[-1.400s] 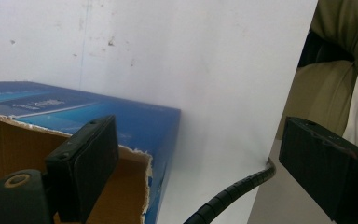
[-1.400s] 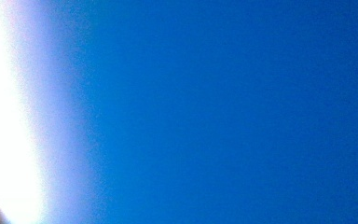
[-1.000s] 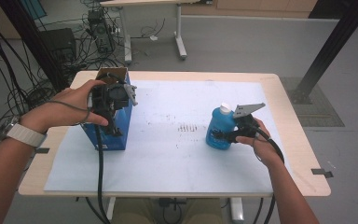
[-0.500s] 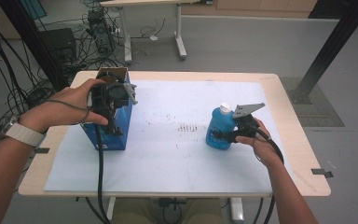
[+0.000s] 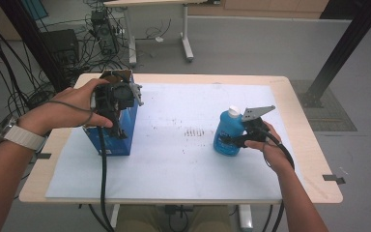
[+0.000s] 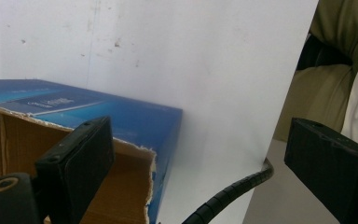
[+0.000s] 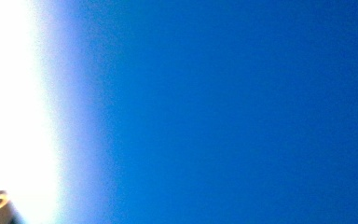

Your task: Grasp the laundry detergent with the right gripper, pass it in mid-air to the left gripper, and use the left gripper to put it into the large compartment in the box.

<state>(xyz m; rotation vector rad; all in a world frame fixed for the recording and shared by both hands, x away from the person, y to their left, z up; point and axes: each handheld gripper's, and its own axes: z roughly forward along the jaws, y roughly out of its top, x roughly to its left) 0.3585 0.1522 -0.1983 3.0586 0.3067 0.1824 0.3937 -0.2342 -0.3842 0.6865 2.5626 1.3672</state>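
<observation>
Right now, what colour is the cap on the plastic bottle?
White, on the blue plastic bottle; high view shows its cap best.

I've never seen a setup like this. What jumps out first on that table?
Two hand-held grippers over a white sheet. On the right side, the right gripper is pressed against an upright blue bottle with a white cap. On the left, the left gripper, jaws wide apart, hangs above an open blue cardboard box.

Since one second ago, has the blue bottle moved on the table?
No. The blue bottle stands at the same spot right of the dark marks on the white sheet.
</observation>
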